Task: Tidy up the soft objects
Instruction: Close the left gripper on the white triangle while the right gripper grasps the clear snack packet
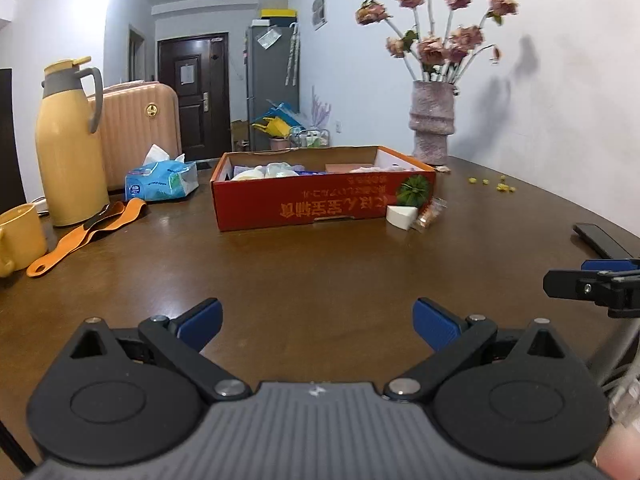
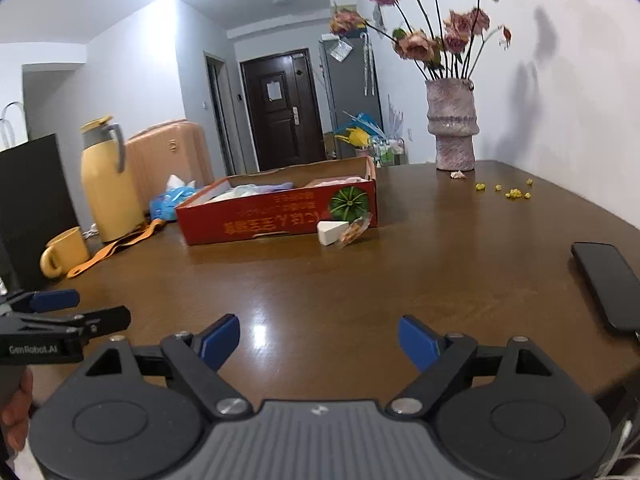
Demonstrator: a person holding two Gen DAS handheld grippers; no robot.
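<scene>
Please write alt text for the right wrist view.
The right gripper hangs open and empty over a brown table. Beyond it a red box holds soft items, with a white sponge beside it.

Bare desk (image 1: 312, 264) lay open ahead up to the red box (image 1: 324, 200). A white wedge (image 1: 399, 218) and wrapped snack (image 1: 430, 216) blocked its right corner; a phone (image 2: 608, 284) sat far right.
</scene>
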